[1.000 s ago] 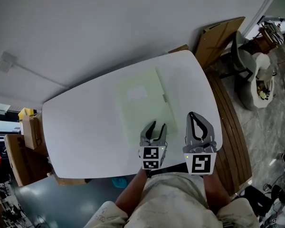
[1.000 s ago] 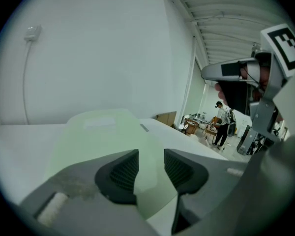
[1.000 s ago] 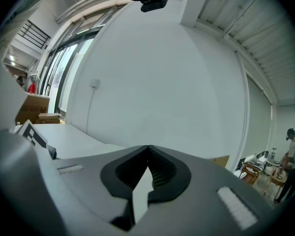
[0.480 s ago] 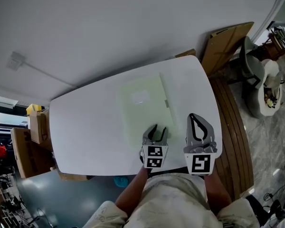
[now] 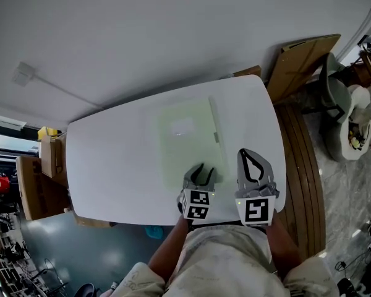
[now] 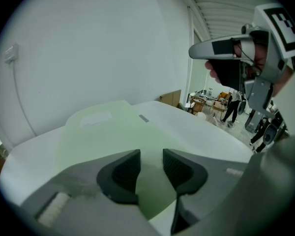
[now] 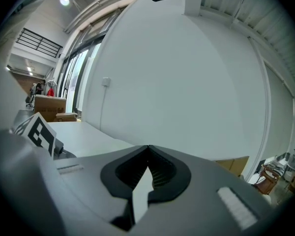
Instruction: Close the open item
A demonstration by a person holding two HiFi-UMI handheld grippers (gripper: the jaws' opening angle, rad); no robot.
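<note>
A pale green folder (image 5: 188, 141) lies flat and closed on the white table (image 5: 111, 159), with a small label on its cover. My left gripper (image 5: 202, 169) hovers over the folder's near edge. Its jaws are closing but still stand apart, and nothing is pressed between them; the green cover (image 6: 108, 132) shows through the gap of the left gripper (image 6: 151, 163). My right gripper (image 5: 246, 154) is to the right of the folder, over the table's near right corner. Its tips meet, so the right gripper (image 7: 148, 149) is shut and empty.
A cardboard sheet (image 5: 300, 60) leans on the wall behind the table's right end. Wooden slats (image 5: 303, 178) run along the right side, with a chair (image 5: 334, 98) beyond. Boxes (image 5: 49, 159) stand at the table's left end. A white wall rises behind.
The left jaws have narrowed a little. Both grippers stay by the table's near edge, and the head view has shifted slightly.
</note>
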